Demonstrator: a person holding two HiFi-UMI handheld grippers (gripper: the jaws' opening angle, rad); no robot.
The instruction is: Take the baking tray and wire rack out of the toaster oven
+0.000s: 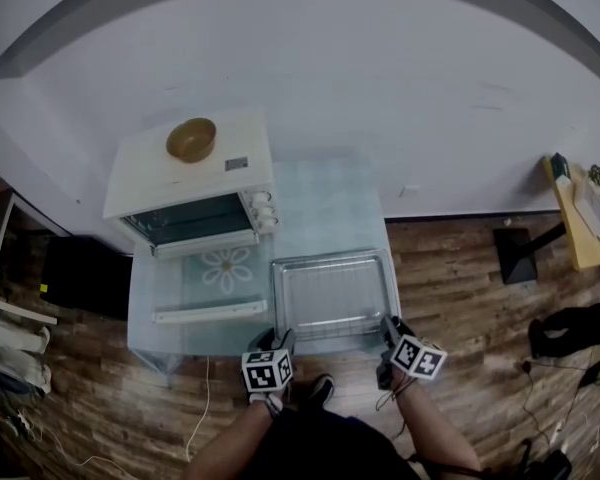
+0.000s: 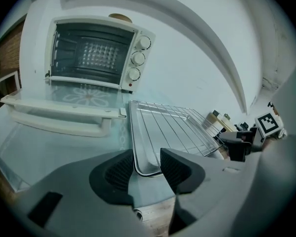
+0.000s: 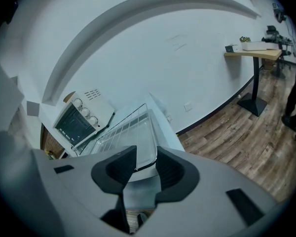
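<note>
The metal baking tray [image 1: 332, 260] lies on the glass table, right of the toaster oven's lowered door [image 1: 208, 280], with the wire rack [image 1: 332, 298] resting in it. My left gripper [image 1: 280, 336] sits at the tray's near left corner. In the left gripper view that corner of the tray [image 2: 138, 147] lies between the spread jaws of the left gripper [image 2: 147, 169], and the pads do not press on it. My right gripper [image 1: 392, 326] is at the near right corner. The right gripper [image 3: 147, 164] is open too, with the tray's rim [image 3: 138, 137] between its jaws. The white toaster oven [image 1: 195, 183] stands empty.
A brown bowl [image 1: 191, 139] sits on top of the oven. The glass table [image 1: 330, 193] ends just in front of the tray. A black box [image 1: 80, 273] stands on the floor at the left, and a wooden side table [image 1: 580, 208] with a black stand base [image 1: 515, 253] at the right.
</note>
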